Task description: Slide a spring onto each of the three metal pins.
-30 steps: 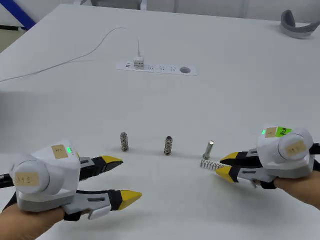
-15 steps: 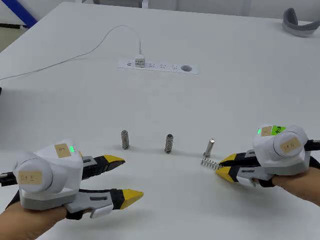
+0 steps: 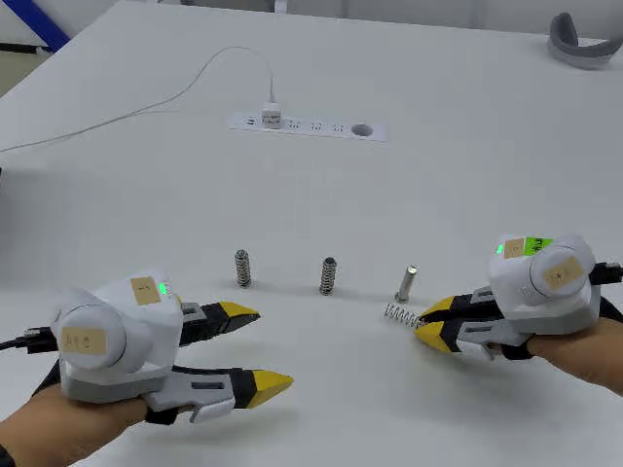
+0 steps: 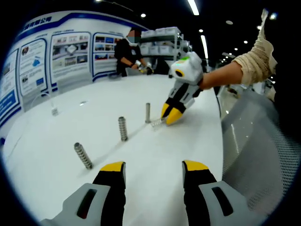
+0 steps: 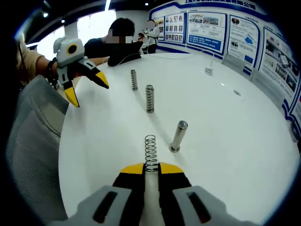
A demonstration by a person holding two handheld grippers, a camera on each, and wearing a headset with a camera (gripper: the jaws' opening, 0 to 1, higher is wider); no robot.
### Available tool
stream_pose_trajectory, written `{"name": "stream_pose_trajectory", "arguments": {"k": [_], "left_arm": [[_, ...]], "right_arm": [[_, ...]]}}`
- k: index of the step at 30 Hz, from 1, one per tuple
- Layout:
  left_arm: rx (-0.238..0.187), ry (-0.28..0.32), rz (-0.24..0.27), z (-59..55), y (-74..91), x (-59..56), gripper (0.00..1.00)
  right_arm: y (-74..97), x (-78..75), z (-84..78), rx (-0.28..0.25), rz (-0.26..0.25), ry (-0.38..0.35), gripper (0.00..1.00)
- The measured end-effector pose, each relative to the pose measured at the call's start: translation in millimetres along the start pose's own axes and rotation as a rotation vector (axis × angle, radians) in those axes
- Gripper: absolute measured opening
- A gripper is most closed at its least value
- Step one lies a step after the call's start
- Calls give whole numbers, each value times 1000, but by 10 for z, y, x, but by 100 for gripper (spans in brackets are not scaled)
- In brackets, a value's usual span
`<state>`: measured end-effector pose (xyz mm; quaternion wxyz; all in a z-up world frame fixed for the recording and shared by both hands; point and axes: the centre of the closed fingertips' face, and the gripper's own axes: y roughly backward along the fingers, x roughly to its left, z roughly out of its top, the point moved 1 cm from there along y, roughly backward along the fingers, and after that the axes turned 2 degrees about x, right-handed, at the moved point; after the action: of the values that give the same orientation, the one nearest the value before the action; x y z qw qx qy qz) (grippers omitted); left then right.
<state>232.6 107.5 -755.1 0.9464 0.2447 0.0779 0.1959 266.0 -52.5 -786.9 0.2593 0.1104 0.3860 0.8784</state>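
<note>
Three metal pins stand in a row on the white table [image 3: 321, 204]. The left pin [image 3: 242, 269] and the middle pin [image 3: 328, 276] each carry a spring. The right pin [image 3: 406, 283] is bare. My right gripper [image 3: 424, 324] is shut on one end of a loose spring [image 3: 398, 313], which points at the bare pin's base. In the right gripper view the spring [image 5: 150, 149] sticks out from the shut jaws just left of the bare pin [image 5: 178, 135]. My left gripper [image 3: 257, 348] hovers open and holds nothing, in front of the left pin.
A white power strip [image 3: 307, 127] with a plug and cable lies farther back. A grey curved object [image 3: 582, 41] sits at the far right corner. People stand at the table's far end [image 5: 117, 40]. The table edge [image 4: 221, 141] runs beside my left gripper.
The left gripper has drifted a little to the right and forward. The right gripper still holds the spring by the bare pin, shifted slightly left.
</note>
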Motion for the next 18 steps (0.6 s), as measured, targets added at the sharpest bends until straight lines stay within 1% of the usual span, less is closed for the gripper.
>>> {"name": "stream_pose_trajectory", "arguments": {"k": [6, 12, 18], "left_arm": [[4, -28, -25, 64, -67, -23, 48], [10, -52, -51, 91, -154, -40, 46], [2, -69, -67, 151, -210, -68, 44]], "right_arm": [[50, 148, 138, -19, 37, 48, 12], [59, 282, 292, -38, 72, 103, 12], [36, 444, 419, -35, 114, 178, 12]]}}
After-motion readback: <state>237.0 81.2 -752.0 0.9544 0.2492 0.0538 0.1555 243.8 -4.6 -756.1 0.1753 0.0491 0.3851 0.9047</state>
